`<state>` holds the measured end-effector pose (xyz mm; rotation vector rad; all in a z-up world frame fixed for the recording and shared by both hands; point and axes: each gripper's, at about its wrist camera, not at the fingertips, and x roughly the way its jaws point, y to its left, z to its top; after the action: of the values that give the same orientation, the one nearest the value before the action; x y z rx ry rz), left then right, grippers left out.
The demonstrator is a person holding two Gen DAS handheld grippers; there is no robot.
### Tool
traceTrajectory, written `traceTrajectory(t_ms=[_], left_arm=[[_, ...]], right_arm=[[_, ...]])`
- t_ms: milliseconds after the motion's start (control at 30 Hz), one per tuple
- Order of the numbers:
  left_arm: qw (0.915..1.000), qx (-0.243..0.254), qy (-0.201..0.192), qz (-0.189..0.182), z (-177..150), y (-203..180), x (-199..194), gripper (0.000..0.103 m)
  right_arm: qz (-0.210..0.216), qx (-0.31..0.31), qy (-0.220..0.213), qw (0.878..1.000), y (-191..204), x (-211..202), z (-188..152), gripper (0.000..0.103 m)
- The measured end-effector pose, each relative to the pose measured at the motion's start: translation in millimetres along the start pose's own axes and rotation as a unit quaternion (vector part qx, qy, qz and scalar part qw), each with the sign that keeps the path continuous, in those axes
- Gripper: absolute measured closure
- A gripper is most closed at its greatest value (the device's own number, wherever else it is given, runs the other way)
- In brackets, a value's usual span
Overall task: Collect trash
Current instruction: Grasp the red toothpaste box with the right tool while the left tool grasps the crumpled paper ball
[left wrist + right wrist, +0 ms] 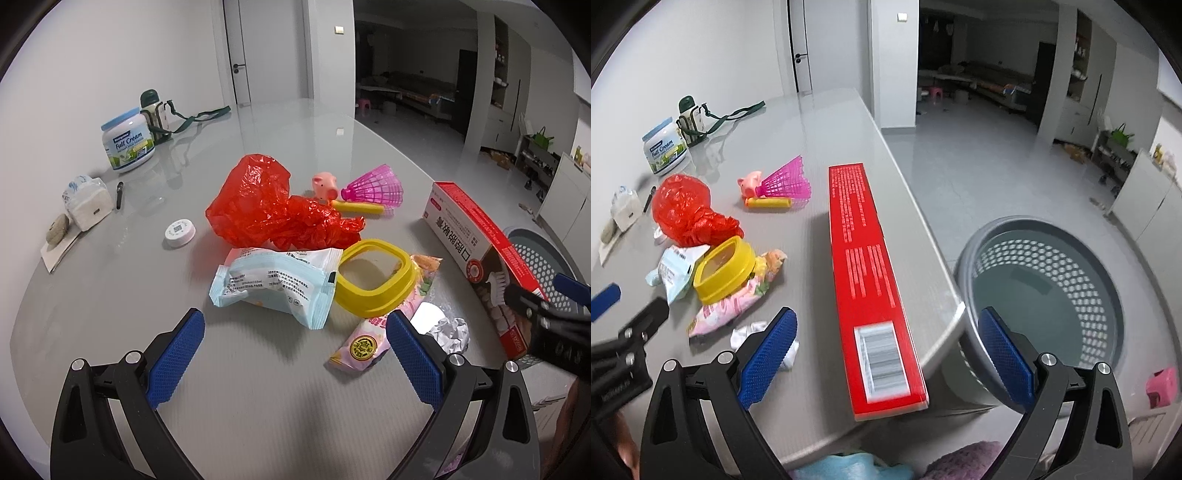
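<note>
A pile of trash lies on the grey table (258, 369): a crumpled red plastic bag (266, 203), a light blue wrapper (273, 284), a pink snack packet (373, 339), a foil ball (450, 328) and a yellow rim (373, 280). My left gripper (295, 354) is open, just short of the blue wrapper. A long red toothpaste box (871, 280) stands between the wide-open fingers of my right gripper (897, 354), without touching them, at the table's right edge. A grey perforated bin (1045, 295) stands on the floor right of the table. In the left wrist view the box (476, 258) hides part of the bin.
A pink pig toy (325, 184), a pink shuttlecock (376, 184) and a yellow tube (358, 207) lie behind the pile. A white cap (180, 232), tissue pack (88, 201), milk powder jar (127, 142) and flask (155, 110) stand at the far left.
</note>
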<state>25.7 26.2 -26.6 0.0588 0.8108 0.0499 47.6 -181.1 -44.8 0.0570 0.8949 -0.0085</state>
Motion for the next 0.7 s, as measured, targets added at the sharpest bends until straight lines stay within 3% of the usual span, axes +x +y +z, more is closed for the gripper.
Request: traceTrajectory(t_ms=[133, 467, 533, 600, 700], left_arm=[[1.0000, -0.004, 0.000, 0.002, 2.3, 3.0, 2.2, 0.006], [0.9998, -0.011, 0.013, 0.008, 3.4, 13.7, 12.0, 0.006], [0.9998, -0.012, 0.014, 0.009, 2.9, 14.7, 12.9, 0.006], [0.9998, -0.011, 0.015, 0.007, 2.3, 14.5, 13.1, 0.006], [0.9998, -0.010, 0.015, 0.001, 1.4, 12.8, 12.2, 0.006]], right_arm=[[0.002, 0.006, 0.009, 1.000, -5.0, 12.5, 14.0, 0.009], [-0.035, -0.049, 0.018, 0.998, 10.8, 34.1, 23.0, 0.010], [-0.037, -0.058, 0.023, 0.997, 13.4, 37.0, 21.8, 0.021], [-0.033, -0.068, 0.040, 0.996, 16.2, 43.4, 19.8, 0.046], [-0.034, -0.084, 0.046, 0.995, 21.2, 47.0, 16.3, 0.059]])
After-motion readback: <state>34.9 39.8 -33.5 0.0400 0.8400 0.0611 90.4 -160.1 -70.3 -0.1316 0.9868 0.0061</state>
